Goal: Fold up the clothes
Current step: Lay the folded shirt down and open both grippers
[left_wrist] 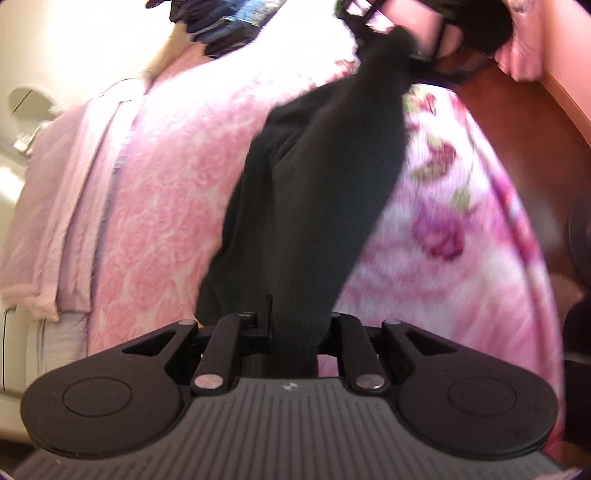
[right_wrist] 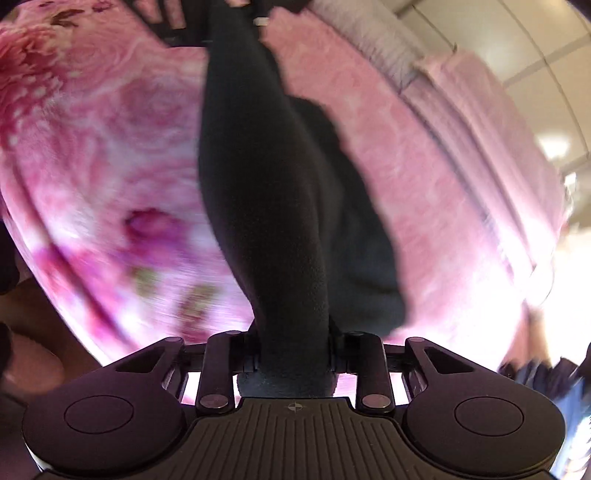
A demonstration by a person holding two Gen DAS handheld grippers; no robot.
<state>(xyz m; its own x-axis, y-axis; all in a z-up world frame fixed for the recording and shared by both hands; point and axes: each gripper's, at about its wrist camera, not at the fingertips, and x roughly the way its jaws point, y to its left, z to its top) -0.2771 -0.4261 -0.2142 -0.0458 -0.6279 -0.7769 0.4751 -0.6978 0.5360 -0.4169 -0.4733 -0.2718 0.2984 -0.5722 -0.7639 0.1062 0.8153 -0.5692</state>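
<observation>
Between the fingers of the left gripper (left_wrist: 291, 325) a bunched end of a black fleece garment (left_wrist: 314, 192) is clamped tight, the cloth filling the gap where the fingers meet. From there the garment runs away in a taut band, narrowing toward the right gripper (left_wrist: 417, 55), which shows at the top of the left wrist view and pinches the far end. In the right wrist view the same holds in mirror: the right gripper (right_wrist: 293, 354) has its fingers closed on a thick roll of the black fleece garment (right_wrist: 266, 177), and the band stretches up to the left gripper (right_wrist: 221, 22) at the top edge. A loose fold of the garment hangs down on one side of the stretched band.

Under the garment lies a bed covered with a pink rose-textured blanket (left_wrist: 166, 192) beside a floral blanket (left_wrist: 454, 229) printed with purple-pink flowers. A paler pink folded cloth (left_wrist: 62, 206) rests along the blanket's outer edge. A pile of dark and blue clothes (left_wrist: 221, 22) sits at the far end of the bed, blurred. Reddish-brown wood (left_wrist: 517, 122) borders the floral side. No containers are discernible.
</observation>
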